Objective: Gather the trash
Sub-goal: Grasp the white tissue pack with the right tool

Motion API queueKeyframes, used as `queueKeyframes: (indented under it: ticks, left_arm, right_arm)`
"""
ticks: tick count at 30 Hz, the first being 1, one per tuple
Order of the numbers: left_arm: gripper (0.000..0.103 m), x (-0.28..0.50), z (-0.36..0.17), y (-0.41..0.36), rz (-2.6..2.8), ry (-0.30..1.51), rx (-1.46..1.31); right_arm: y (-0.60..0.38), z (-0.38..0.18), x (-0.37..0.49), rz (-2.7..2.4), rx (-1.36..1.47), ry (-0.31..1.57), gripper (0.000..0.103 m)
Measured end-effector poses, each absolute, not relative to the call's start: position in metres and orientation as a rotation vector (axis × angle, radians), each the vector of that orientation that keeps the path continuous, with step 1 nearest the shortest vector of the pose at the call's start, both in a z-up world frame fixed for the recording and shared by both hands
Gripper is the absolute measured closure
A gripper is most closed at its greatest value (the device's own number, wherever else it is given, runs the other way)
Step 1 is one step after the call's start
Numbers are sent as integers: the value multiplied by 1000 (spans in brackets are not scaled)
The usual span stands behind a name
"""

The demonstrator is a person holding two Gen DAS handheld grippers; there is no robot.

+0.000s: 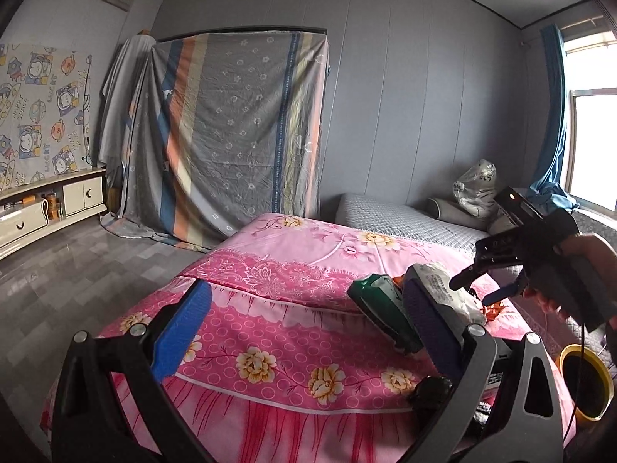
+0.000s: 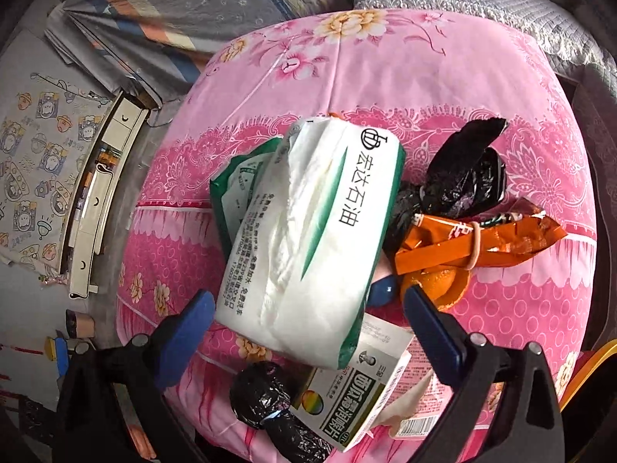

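Right gripper (image 2: 308, 308) gaped wide over tissue pack (image 2: 308, 231), nothing gripped — pickup step; next: descend, clamp pack.

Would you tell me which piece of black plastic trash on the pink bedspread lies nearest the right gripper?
The crumpled black bag at the bed's near edge, beside the small green-and-white box, is nearest the open right gripper. The other black bag lies farther back, above the orange wrapper.

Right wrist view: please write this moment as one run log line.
right claw: open, holding nothing | below it: tissue pack on pink bedspread | nearby: orange wrapper, black bag
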State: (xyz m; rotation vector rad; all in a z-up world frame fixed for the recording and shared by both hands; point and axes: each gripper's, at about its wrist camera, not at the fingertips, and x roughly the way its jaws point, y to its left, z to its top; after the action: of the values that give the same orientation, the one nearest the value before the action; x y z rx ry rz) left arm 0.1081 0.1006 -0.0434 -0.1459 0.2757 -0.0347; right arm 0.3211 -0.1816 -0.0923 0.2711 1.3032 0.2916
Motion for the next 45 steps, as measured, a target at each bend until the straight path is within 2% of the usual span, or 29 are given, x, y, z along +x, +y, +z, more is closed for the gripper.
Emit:
queueKeyframes:
  ticks: [10, 16, 20, 32, 39, 45]
  left_arm:
    - [8, 116, -58, 106, -51, 338, -194]
    - [8, 112, -58, 105, -30, 339, -150]
    - [8, 114, -57, 99, -62, 350, -114]
    - [8, 131, -56, 40, -429, 414, 75]
    - [8, 150, -53, -9, -552, 442, 166]
    - [8, 195, -46, -64, -672, 488, 254]
  right_arm:
    - [-148, -118, 347, 191, 151, 1372, 8]
    - [-150, -113, 340, 215, 117, 1293, 23]
    - [-172, -96, 329, 296, 206, 1250, 25]
    - [-289, -28, 220, 460, 506, 958, 25]
    - [-348, -15, 151, 446, 561, 821, 25]
    - [-399, -30, 114, 389, 646, 769, 25]
